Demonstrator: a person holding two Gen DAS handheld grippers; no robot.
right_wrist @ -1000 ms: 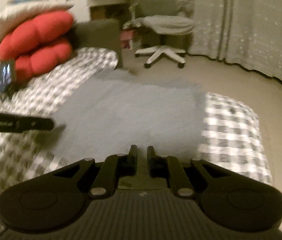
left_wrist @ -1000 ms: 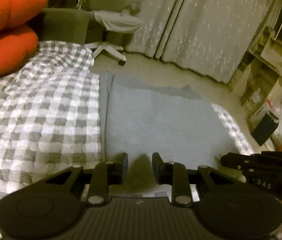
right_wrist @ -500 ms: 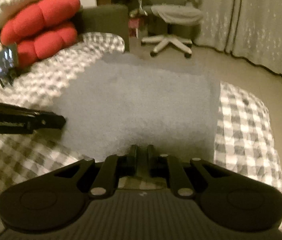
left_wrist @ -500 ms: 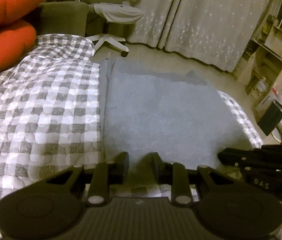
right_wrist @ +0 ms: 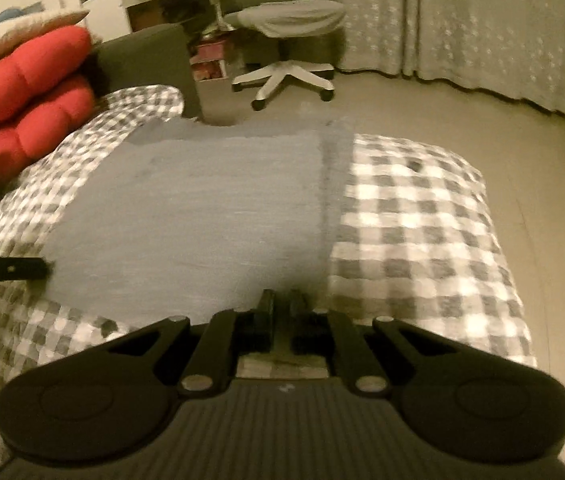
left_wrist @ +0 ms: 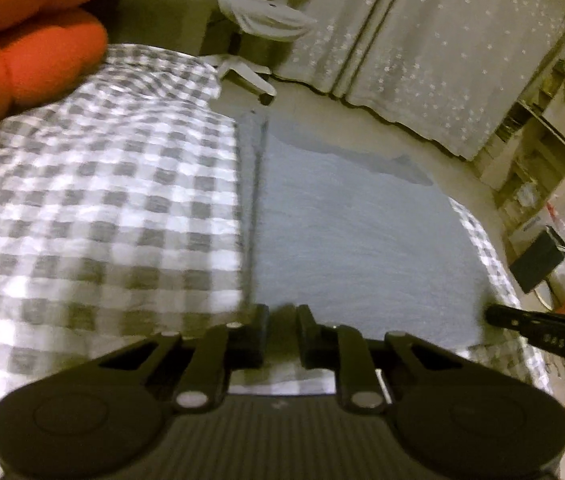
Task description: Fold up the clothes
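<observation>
Garment: grey cloth [left_wrist: 346, 240] lies flat, squared, on the checked bedspread [left_wrist: 102, 200]
My left gripper [left_wrist: 282, 314]: narrow gap, near-left corner
My right gripper [right_wrist: 278, 300]: narrow gap, near-right corner
Progress: squared; fits part-folded or done

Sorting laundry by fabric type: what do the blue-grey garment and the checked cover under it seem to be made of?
The blue-grey garment looks like a soft matte knit, perhaps cotton jersey or fleece: it lies flat with a faint fuzzy grain and no sheen, though blur limits certainty. The checked cover looks like a woven, puckered fabric, possibly seersucker or quilted cotton: its grey and white squares bulge slightly and catch the light.
</observation>
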